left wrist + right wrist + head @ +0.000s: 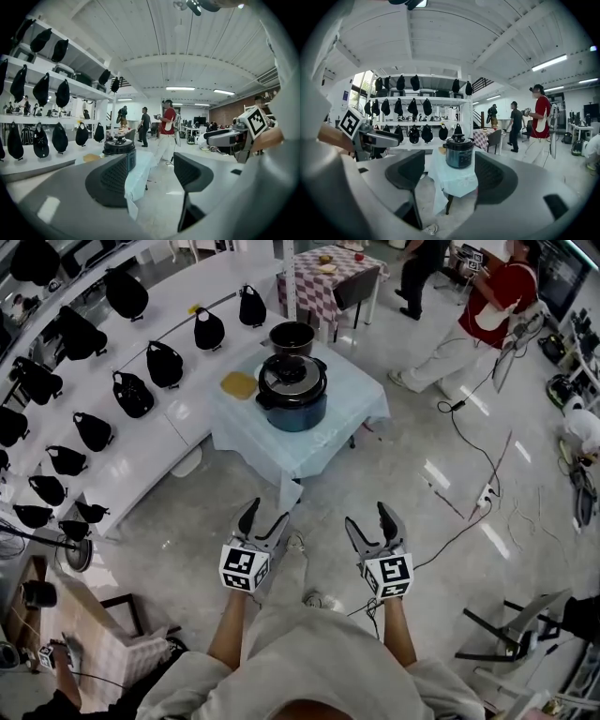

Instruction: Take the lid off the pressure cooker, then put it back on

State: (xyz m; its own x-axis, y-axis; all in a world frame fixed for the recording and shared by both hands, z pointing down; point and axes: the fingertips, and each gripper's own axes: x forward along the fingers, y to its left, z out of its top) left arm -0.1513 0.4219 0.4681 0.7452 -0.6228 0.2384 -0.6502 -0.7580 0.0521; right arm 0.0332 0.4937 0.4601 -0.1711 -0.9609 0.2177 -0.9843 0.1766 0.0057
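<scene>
Pale glossy floor (pixel 403 484), open workroom. White shelving (pixel 187 362) with black bags (pixel 132 395) runs along the left.

- Small table (pixel 281 442) under a pale blue cloth, ahead of the person and well apart from both grippers.
- Pressure cooker (pixel 292 401) upright on the table, lid (pixel 292 374) seated on it. A dark pot (pixel 292 337) stands just behind it at the far edge.
- Flat yellow item (pixel 239 384) on the cloth to the cooker's left; possibly a pad, the head view is too coarse to tell.
- Left gripper (pixel 266 517): jaws spread, nothing between them, only floor and cloth edge in the gap.
- Right gripper (pixel 368 518): jaws spread and empty. In its own view the distant cooker (pixel 459 152) shows through the gap.
- Both grippers are side by side over bare floor.
- Person in a red top (pixel 492 301) at far right.
</scene>
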